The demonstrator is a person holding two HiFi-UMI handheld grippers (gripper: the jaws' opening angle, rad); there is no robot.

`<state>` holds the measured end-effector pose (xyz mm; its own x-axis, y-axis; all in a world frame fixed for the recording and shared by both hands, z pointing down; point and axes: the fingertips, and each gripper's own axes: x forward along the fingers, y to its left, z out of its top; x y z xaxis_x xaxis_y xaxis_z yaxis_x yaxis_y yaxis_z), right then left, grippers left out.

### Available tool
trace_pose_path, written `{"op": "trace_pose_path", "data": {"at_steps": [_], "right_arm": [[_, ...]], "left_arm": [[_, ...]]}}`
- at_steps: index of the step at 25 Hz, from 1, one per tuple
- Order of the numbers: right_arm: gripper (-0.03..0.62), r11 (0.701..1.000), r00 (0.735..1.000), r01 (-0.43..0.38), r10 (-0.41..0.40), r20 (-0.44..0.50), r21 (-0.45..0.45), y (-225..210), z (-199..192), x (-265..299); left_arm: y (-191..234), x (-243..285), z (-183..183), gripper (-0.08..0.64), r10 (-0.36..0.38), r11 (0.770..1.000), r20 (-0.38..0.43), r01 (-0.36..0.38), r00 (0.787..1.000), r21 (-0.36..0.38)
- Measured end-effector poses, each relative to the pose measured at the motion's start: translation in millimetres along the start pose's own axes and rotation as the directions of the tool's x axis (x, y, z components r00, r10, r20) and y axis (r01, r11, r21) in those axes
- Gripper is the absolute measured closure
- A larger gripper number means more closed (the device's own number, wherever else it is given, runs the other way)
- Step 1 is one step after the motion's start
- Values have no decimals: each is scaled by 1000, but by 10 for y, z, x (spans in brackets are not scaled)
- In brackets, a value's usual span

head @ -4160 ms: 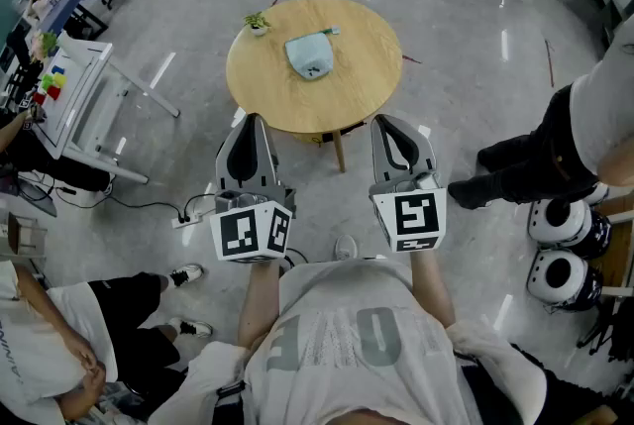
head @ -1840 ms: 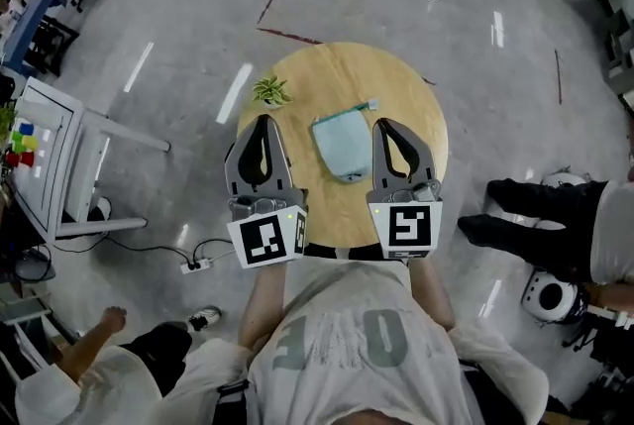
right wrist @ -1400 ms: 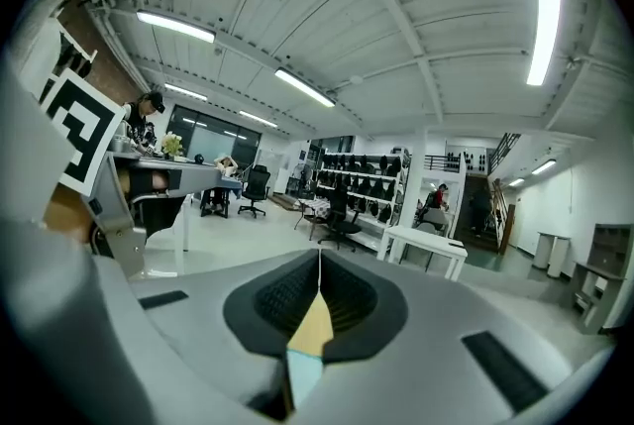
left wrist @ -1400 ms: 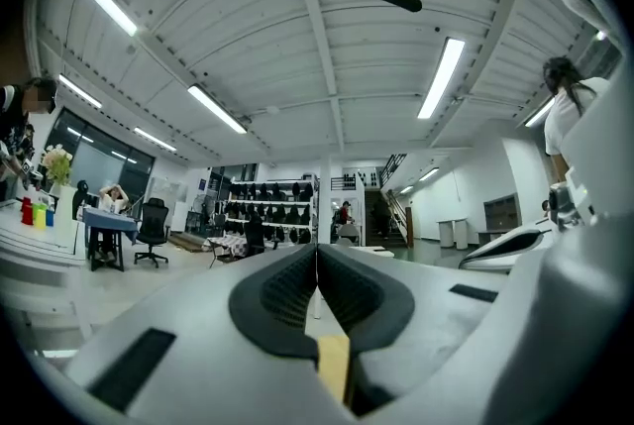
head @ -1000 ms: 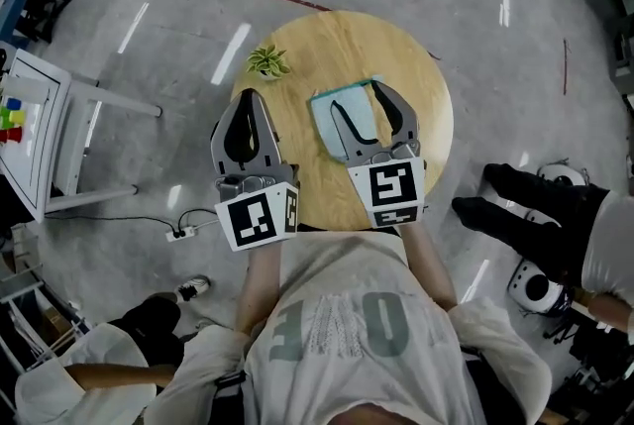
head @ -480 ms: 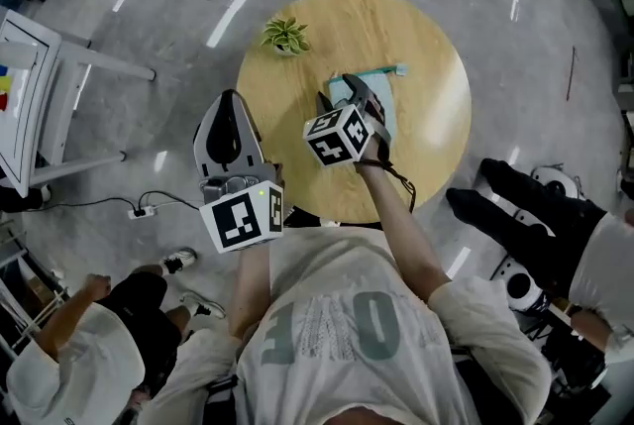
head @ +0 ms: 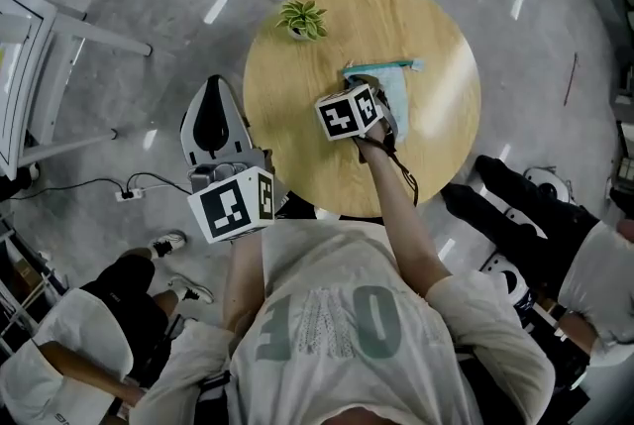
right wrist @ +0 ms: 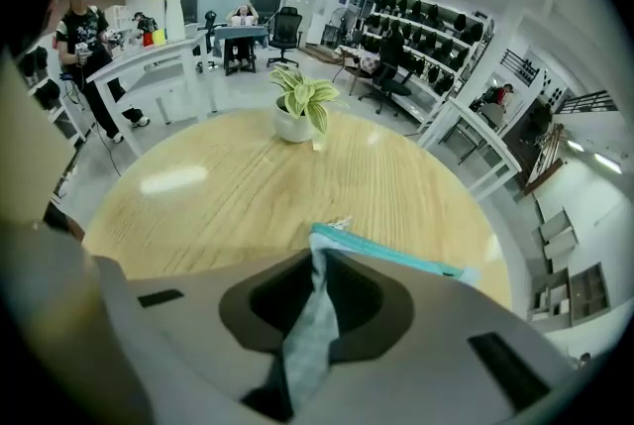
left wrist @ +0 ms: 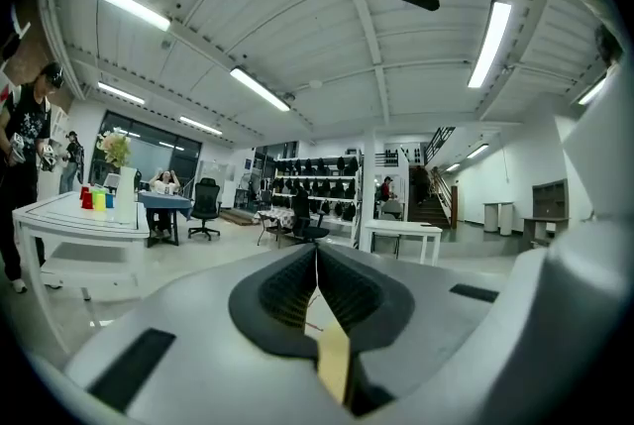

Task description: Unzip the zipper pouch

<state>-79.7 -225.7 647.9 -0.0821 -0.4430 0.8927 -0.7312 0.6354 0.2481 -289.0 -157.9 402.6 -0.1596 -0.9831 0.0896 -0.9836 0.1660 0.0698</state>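
The fingers (right wrist: 421, 329) of the right gripper (head: 369, 88) have just been closing and now pinch a fold of the pouch (right wrist: 309, 339), so the grey-blue cloth stands up between them. Just beyond these fingers runs the teal zipper (right wrist: 391, 255), which looks closed along the whole part that shows. A small pale bit at its end may be the pull tab, but I cannot tell surely. The pouch lies on the round desk (head: 297, 151), and a small plant (head: 302, 17) stands well beyond the fingers. The fingers (left wrist: 267, 294) of the left gripper (head: 212, 86) are pressed together on nothing, well apart from the pouch, out past the desk's edge. I judge the step in hand is fixing the pouch in place. Next, the left gripper probably must come over, open, and take the pull tab while the right one holds.
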Motion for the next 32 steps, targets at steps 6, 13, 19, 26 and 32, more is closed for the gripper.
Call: {"op": "trace_pose_path", "data": {"at_steps": [6, 13, 19, 26, 32], "right_arm": [[557, 999, 999, 4, -6, 46, 37, -170, 60, -219], [558, 995, 954, -9, -22, 300, 100, -611, 391, -1075], [558, 977, 773, -147, 14, 634, 157, -964, 585, -2172], [558, 944, 384, -323, 59, 921, 74, -1172, 558, -3420], [558, 930, 246, -366, 127, 961, -29, -1252, 207, -3886]], "left_arm": [[-104, 11, 63, 532, -24, 1000, 17, 24, 1000, -7], [-497, -35, 430, 532, -95, 995, 87, 96, 992, -2], [-1021, -167, 855, 532, -210, 977, 165, 214, 964, -9], [-1671, -328, 1229, 532, -417, 895, 201, 439, 887, -79], [-2120, -452, 1380, 532, -507, 839, 213, 535, 835, -100]]}}
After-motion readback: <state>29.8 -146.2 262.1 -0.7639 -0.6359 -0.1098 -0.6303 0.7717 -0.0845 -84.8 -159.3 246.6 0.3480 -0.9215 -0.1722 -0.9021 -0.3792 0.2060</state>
